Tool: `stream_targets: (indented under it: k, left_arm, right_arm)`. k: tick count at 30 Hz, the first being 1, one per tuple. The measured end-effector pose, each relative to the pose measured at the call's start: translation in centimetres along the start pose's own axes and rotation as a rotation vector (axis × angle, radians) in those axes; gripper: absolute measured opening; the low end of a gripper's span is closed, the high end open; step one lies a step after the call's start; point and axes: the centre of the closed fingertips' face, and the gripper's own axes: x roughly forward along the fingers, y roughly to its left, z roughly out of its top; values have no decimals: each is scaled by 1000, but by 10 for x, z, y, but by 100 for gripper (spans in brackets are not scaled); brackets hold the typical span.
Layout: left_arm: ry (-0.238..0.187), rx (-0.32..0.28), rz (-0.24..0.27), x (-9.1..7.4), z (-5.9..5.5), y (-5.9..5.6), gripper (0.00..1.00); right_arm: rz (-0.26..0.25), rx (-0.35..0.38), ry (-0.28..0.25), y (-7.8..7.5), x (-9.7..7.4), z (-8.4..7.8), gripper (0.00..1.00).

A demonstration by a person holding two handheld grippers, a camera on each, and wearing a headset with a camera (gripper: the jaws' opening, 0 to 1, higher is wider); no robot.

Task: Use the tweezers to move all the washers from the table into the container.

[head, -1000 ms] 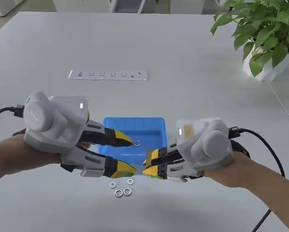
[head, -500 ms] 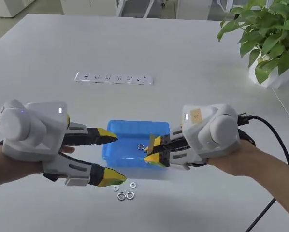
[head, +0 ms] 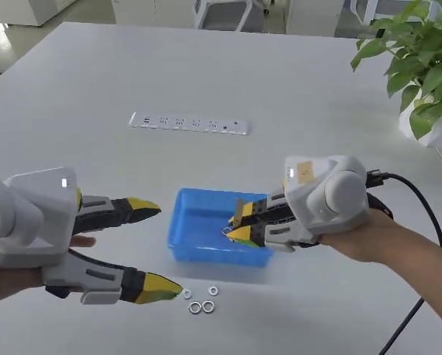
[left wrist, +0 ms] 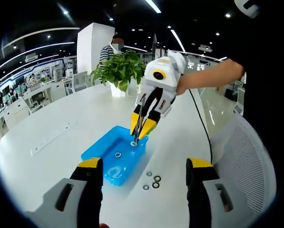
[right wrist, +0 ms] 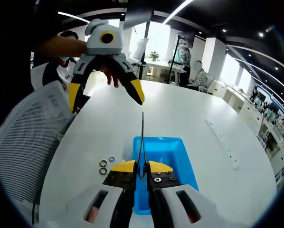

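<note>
Right claw point(head: 239, 223) clenched on the tweezers point(right wrist: 142, 137), tips pointing down into the blue container point(head: 213, 255). Left claw point(head: 160, 248) released, jaws spread wide, holding nothing, hovering over the desk point(head: 280, 96) just left of the container.

Progress: partly done. One washer in container point(left wrist: 117, 154) lies flat on the floor of the tray, clear in the left gripper view. A second small ring seems to sit at the tweezer tips, possibly gripped or just dropped; too small to be sure.

To do: loose washers point(head: 195, 307) lie on the desk just beside the container's near wall, close to the left claw's lower jaw. Looks like four, in a tight cluster, some touching. Each needs a tweezer pick and a short carry over the wall.

Container otherwise bare, upright, flat on the desk.
</note>
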Motion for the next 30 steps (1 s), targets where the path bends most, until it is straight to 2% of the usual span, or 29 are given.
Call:
stream_targets:
  k: [13,30]
  left_arm:
    - [-18,-12,36,-3,-1,7,91]
    - [-19,-23,45,-2,-5,13,99]
  right_arm:
    - [10,9,32,-12,13,-24,9]
    - [14,43,49,-22,32,-50,9]
